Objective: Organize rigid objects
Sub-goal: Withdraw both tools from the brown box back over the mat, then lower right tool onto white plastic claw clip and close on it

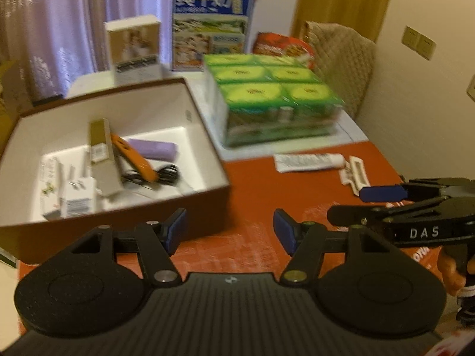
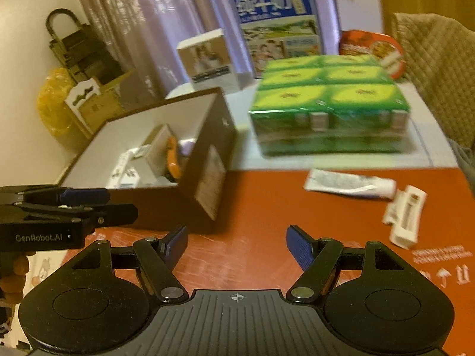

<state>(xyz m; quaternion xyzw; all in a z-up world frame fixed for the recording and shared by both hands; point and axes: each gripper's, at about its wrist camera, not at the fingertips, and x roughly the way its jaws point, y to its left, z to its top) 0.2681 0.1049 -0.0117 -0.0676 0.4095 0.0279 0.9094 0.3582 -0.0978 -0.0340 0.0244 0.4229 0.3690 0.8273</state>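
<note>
An open brown box (image 1: 190, 118) with a white inside sits on the red table (image 1: 261, 184). It holds a tan carton (image 1: 102, 154), an orange tool (image 1: 133, 157), a purple block (image 1: 154, 149), a black cable and small white packs. A white tube (image 1: 308, 161) and a small white package (image 1: 356, 175) lie on the table at right; both also show in the right wrist view, the tube (image 2: 350, 184) and the package (image 2: 406, 216). My left gripper (image 1: 230, 230) is open and empty in front of the box. My right gripper (image 2: 237, 246) is open and empty above the table.
A green shrink-wrapped pack of cartons (image 1: 276, 101) stands behind the tube. A blue milk carton box (image 1: 212, 26), a white box (image 1: 135, 50) and a red packet (image 1: 282, 47) stand at the back. A padded chair (image 1: 341, 59) is at far right. Bags lie on the floor at left (image 2: 56, 103).
</note>
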